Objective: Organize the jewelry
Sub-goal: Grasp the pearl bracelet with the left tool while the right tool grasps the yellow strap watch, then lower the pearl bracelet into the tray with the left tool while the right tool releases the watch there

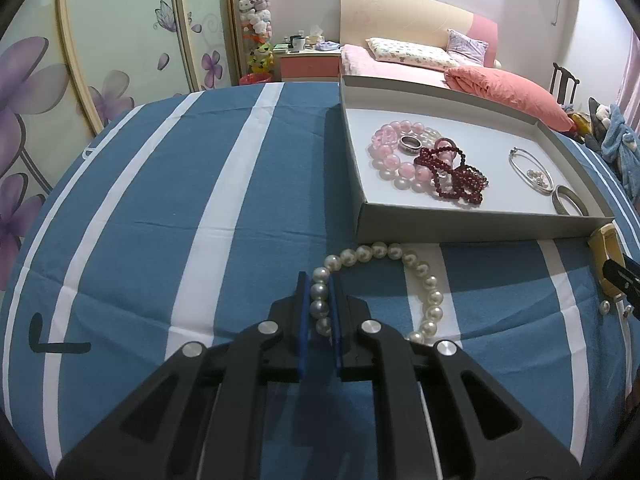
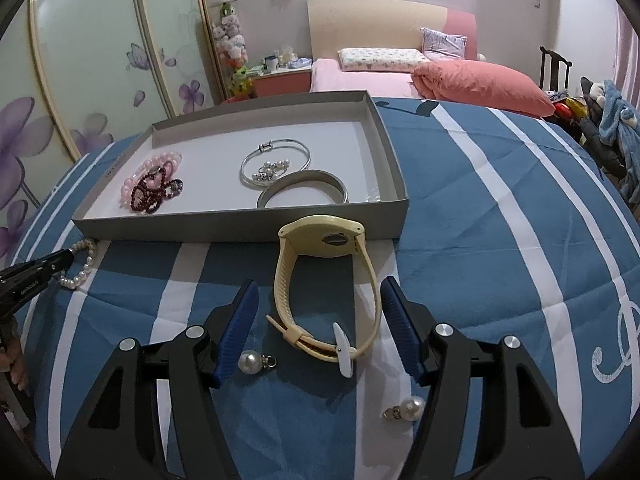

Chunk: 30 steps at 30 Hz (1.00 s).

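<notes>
left gripper [image 1: 320, 304] fingers clamp the white pearl bead strand [image 1: 420, 272]; right gripper [image 2: 316, 312] fingers spread around the cream rubber-strap watch [image 2: 324, 280]. at twelve o'clock, the grey cardboard tray [image 2: 240, 224] already holds bracelets; two pearl earrings [image 2: 250, 362] remain on the striped blue bedspread [image 2: 500, 240].

The black left gripper [image 1: 321, 300] with blue pads pinches a white pearl bead strand [image 1: 404, 258] on the blue-and-white striped bedspread [image 1: 160, 220], the grey cardboard tray [image 1: 460, 232] at two o'clock.
</notes>
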### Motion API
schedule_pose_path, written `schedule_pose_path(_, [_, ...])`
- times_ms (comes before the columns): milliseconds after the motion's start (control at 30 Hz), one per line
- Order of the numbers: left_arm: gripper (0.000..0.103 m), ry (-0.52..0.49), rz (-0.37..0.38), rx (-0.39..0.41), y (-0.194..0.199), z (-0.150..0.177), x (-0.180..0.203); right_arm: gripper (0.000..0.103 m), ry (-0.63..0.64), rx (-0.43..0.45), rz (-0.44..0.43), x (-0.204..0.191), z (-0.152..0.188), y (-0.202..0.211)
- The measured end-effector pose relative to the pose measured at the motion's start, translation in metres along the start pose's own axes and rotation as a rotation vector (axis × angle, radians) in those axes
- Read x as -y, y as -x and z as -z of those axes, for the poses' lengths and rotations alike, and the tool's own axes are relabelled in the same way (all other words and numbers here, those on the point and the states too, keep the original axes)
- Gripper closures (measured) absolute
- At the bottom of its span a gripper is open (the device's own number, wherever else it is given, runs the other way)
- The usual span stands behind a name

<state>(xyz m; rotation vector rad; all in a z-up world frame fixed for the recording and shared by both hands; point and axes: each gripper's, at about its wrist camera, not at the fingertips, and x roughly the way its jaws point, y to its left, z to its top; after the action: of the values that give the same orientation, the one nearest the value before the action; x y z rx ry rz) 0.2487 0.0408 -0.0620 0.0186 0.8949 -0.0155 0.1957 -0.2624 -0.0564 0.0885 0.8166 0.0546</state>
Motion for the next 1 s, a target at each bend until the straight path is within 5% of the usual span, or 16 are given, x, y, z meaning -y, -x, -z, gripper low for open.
schedule_pose_path(333, [0.092,-0.003,0.0,0.0,0.001,0.0,0.0,0.042,0.011,-0.016,0.023,-0.004,-0.005,-0.006])
schedule_pose_path(600, [0.092,-0.002,0.001,0.0,0.001,0.001,0.0,0.064,0.021,-0.017,0.018,-0.003,-0.005,-0.004])
schedule_pose_path(1000, [0.093,0.001,0.08,0.064,0.017,0.005,0.0,0.067,-0.035,0.054,-0.044,0.007,-0.001,0.017])
